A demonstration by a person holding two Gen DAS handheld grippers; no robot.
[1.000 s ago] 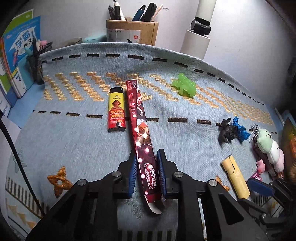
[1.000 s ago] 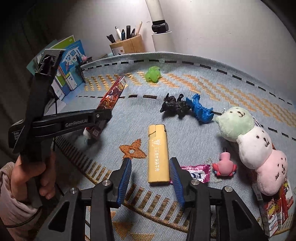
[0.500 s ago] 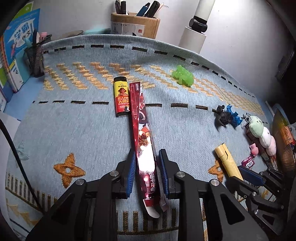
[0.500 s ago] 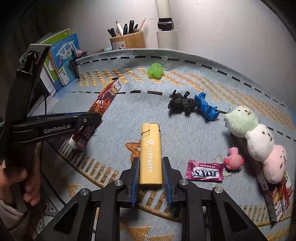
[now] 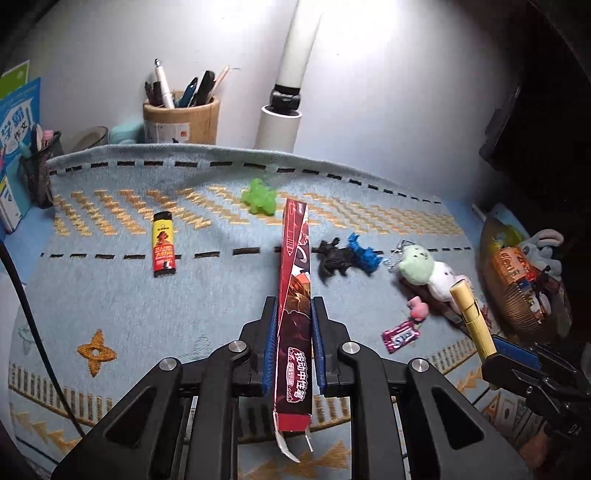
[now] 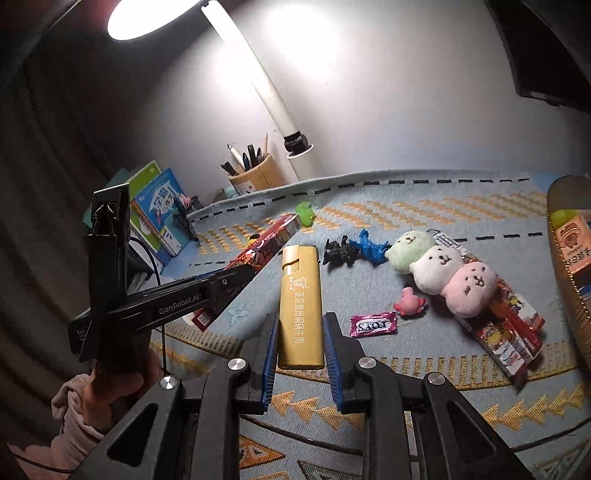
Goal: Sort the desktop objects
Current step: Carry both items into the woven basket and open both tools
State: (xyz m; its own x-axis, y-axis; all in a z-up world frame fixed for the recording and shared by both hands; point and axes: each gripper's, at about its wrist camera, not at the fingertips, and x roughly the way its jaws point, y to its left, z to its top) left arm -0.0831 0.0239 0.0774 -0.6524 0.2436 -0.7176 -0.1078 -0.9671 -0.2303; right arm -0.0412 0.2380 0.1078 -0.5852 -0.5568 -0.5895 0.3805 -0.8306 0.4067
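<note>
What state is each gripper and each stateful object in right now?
Left gripper: shut on the red pen box, lifted off the mat.
Right gripper: shut on the gold lighter, lifted.
Yellow-red lighter: lying flat.
Desk lamp: on.
Pink candy: wrapped.

The basket (image 6: 565, 273) runs off the right edge, its contents half seen. Flat packets (image 6: 509, 332) lie partly buried under the plush toys (image 6: 439, 266). The books (image 5: 14, 147) are cropped at left, titles unreadable.

Blue woven mat (image 5: 110, 295) carries red lighter (image 5: 163, 249), green toy (image 5: 259, 197), candy (image 5: 400, 335).
</note>
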